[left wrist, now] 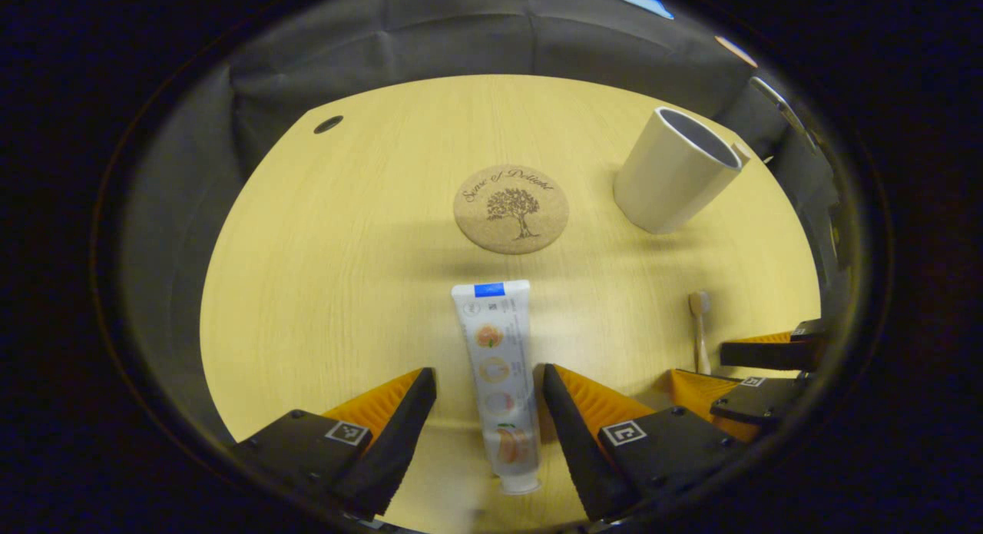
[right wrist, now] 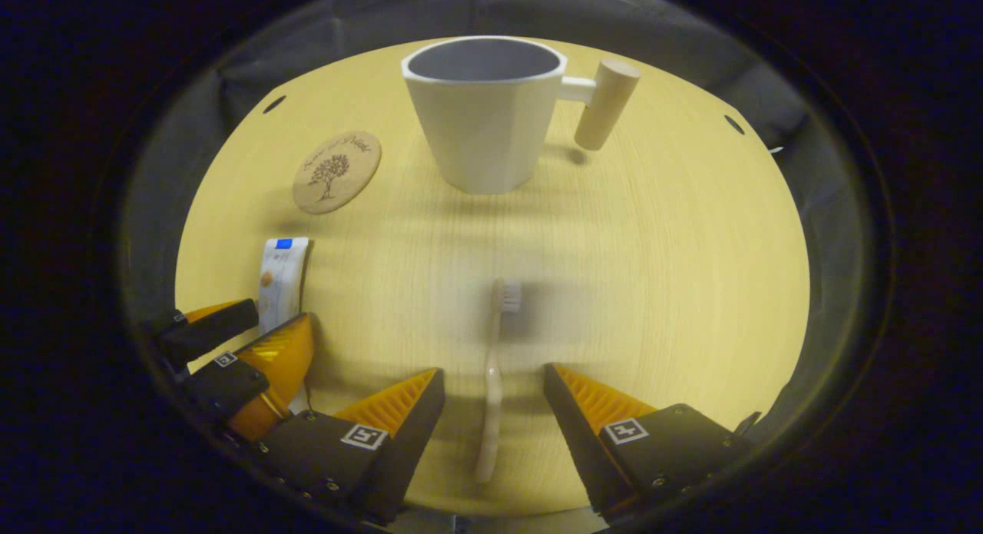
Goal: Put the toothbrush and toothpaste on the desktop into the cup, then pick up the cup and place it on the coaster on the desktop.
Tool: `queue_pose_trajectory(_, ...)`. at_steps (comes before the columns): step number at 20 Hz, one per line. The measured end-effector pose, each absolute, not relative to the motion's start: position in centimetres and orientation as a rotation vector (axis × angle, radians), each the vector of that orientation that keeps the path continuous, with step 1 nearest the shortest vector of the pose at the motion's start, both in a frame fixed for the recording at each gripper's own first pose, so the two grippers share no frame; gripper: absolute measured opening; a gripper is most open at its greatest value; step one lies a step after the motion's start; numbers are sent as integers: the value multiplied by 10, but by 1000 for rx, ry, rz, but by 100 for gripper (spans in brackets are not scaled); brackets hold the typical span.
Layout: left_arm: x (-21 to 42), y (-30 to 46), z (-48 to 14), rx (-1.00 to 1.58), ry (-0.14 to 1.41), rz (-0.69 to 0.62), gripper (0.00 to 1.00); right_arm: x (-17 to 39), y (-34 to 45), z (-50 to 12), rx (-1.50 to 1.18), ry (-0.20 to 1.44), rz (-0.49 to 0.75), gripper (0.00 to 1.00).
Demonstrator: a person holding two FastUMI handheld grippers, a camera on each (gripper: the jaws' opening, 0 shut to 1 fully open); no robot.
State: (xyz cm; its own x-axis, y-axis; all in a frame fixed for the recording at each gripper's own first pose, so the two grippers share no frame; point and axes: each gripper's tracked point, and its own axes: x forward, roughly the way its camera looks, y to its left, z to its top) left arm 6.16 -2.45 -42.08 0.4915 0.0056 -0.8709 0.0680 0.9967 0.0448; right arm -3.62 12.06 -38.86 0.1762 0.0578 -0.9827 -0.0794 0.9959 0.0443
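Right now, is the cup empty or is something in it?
Empty, as far as shown: the cup stands upright; toothbrush and toothpaste lie on the desktop.

The left gripper [left wrist: 489, 380] hangs over the desktop [left wrist: 322, 288] with its fingers spread wide, one on each side of the toothpaste [left wrist: 499, 380]; neither finger touches the tube; the tube lies flat, cap end nearest the camera, flat crimped end towards the coaster [left wrist: 511, 209]; the cup [left wrist: 672, 173] stands right of the coaster, apart from it; the toothbrush [left wrist: 700, 326] lies at the right, its handle running towards the right gripper [left wrist: 756, 369].
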Motion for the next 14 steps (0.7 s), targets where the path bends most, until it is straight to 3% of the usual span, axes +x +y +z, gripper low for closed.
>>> queue_pose_trajectory(1, 62, -23, -422, 75, 1055, -35, 94, -36, 121, -390, -19, 1394, 100, 88)
queue_pose_trajectory(3, 62, -23, -422, 76, 1054, -34, 91, -36, 120, -390, -22, 1403, 97, 87)
queue_pose_trajectory(4, 63, -23, -421, 67, 1049, -29, 92, -35, 119, -389, -18, 1402, 88, 80)
queue_pose_trajectory(5, 63, -23, -421, 64, 1051, -26, 76, -36, 119, -387, -18, 1407, 89, 74)
queue_pose_trajectory(6, 62, -24, -422, 69, 1050, -30, 77, -36, 119, -387, -22, 1414, 94, 73)
queue_pose_trajectory(7, 63, -23, -419, 62, 1044, -20, 70, -35, 117, -389, -13, 1411, 82, 73)
queue_pose_trajectory(8, 64, -24, -420, 55, 1045, -15, 55, -34, 118, -391, 2, 1409, 73, 45)
queue_pose_trajectory(9, 64, -25, -423, 57, 1043, -17, 55, -35, 118, -388, -4, 1408, 83, 41)
queue_pose_trajectory(11, 63, -27, -423, 54, 1042, -16, 43, -36, 116, -382, -14, 1386, 81, 41)
queue_pose_trajectory(12, 64, -27, -422, 57, 1047, -13, 39, -32, 115, -385, 8, 1388, 67, 7)
queue_pose_trajectory(14, 64, -27, -422, 56, 1046, -3, 35, -33, 115, -386, 2, 1384, 90, 6)
